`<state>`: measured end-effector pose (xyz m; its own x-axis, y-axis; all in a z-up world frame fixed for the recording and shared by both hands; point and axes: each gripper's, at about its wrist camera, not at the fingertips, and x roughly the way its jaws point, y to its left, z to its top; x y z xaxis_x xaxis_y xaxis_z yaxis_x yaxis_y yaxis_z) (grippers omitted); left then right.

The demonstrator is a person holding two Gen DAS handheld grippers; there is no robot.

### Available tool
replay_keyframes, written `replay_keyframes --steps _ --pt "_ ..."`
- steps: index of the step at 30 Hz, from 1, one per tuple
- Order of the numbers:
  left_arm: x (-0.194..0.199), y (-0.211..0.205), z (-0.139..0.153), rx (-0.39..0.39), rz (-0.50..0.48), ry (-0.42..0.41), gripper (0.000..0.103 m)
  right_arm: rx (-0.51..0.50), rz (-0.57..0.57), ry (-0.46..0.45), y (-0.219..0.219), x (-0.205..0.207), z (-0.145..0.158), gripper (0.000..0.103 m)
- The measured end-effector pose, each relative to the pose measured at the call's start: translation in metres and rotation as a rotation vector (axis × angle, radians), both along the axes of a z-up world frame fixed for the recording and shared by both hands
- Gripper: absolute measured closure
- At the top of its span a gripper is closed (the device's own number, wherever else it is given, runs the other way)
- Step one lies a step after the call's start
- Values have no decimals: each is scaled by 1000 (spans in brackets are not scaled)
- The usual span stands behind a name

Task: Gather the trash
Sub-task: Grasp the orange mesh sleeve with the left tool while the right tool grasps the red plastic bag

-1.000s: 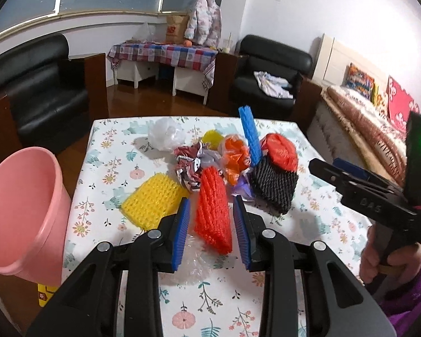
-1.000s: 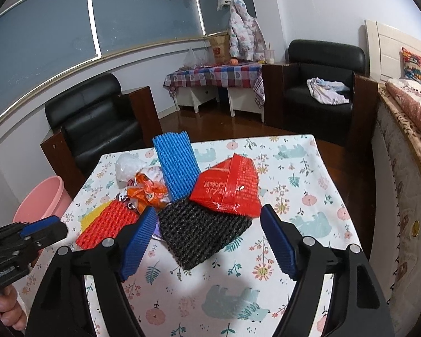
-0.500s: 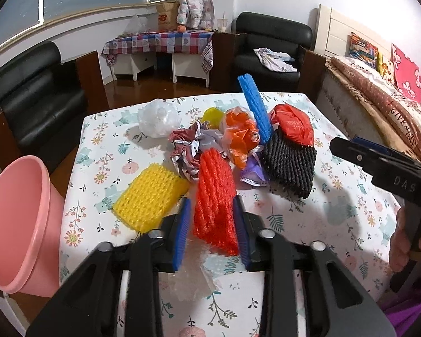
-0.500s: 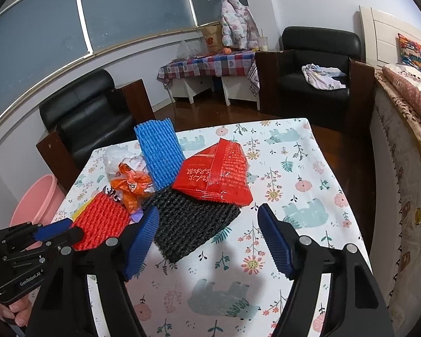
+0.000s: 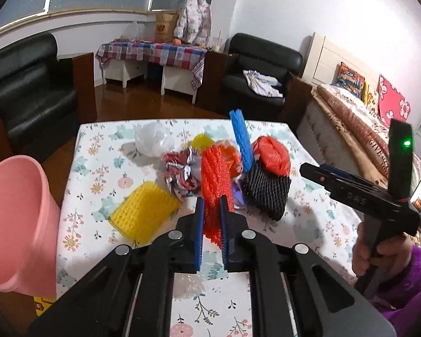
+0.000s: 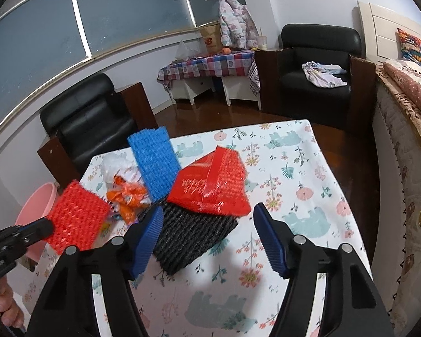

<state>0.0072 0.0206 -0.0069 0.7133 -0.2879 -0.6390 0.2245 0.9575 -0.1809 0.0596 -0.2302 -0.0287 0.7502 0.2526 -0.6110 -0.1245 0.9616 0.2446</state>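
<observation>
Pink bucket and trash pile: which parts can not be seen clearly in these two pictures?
- Pink bucket: left wrist view, base cut by frame edge; inside not visible.
- Black foam net: right wrist view, far end under the red wrapper.
- Purple scrap: left wrist view, mostly behind the red foam net.

The right gripper (image 5: 348,188) body bears what looks like "DAS".
</observation>
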Motion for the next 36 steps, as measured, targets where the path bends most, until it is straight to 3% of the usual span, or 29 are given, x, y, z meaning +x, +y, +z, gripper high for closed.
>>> replay_keyframes --steps 8,17,18,20,27,36 --pt "-2 5 12 -25 13 -17 93 69 7 51 -11 39 -2 37" --pt "1 7 5 -28 20 0 93 184 61 190 -25 90 -31 37" --pt "1 7 5 -29 22 3 93 192 70 195 -24 91 -33 39" --pt "1 8 5 -33 24 5 93 193 90 200 -22 90 -34 60" --pt "-1 7 8 -38 26 -9 93 166 104 148 -15 66 -25 69" --pt "-11 9 23 -53 35 -64 93 83 69 -7 -14 18 22 74"
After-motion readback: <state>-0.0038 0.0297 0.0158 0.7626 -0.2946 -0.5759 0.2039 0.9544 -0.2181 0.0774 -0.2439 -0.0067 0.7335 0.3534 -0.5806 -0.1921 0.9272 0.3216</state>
